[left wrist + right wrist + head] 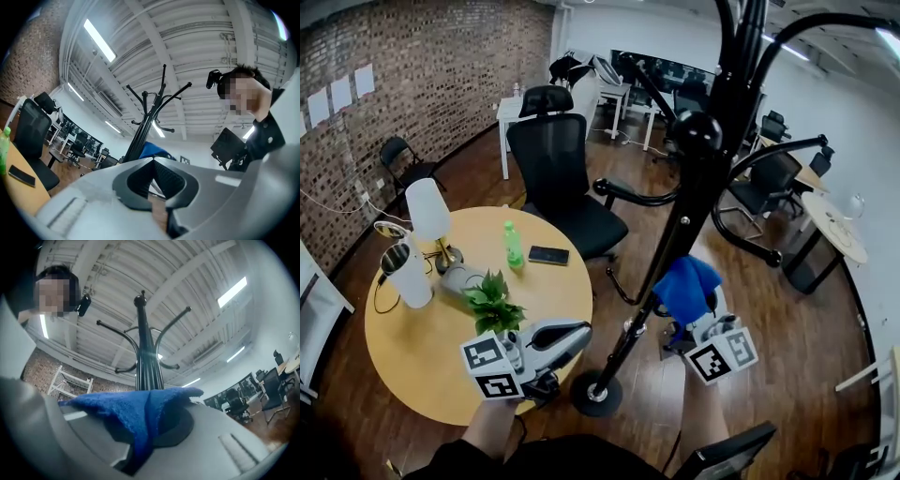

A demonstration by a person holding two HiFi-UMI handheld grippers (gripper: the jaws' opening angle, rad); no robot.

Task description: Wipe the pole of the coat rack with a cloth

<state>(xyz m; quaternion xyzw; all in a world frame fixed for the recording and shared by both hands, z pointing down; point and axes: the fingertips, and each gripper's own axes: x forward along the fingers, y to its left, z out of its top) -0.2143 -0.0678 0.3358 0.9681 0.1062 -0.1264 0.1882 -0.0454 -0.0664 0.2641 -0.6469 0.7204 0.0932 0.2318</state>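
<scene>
The black coat rack pole [675, 244] rises from a round base [598, 394] on the wooden floor, with curved hooks near its top. My right gripper [696, 307] is shut on a blue cloth [684, 286] just right of the pole's lower half; whether the cloth touches it I cannot tell. In the right gripper view the cloth [136, 411] drapes over the jaws of the right gripper [149, 405], and the pole [147, 366] stands right behind. My left gripper [579, 331] is shut and empty, left of the pole near the base. In the left gripper view the left gripper [153, 161] points at the pole [140, 136].
A round wooden table [403, 361] at the left carries a plant [492, 300], a lamp [427, 211], a green bottle [513, 244], a phone [548, 255] and a white jug [405, 272]. A black office chair [558, 169] stands behind it. Desks and chairs fill the far right.
</scene>
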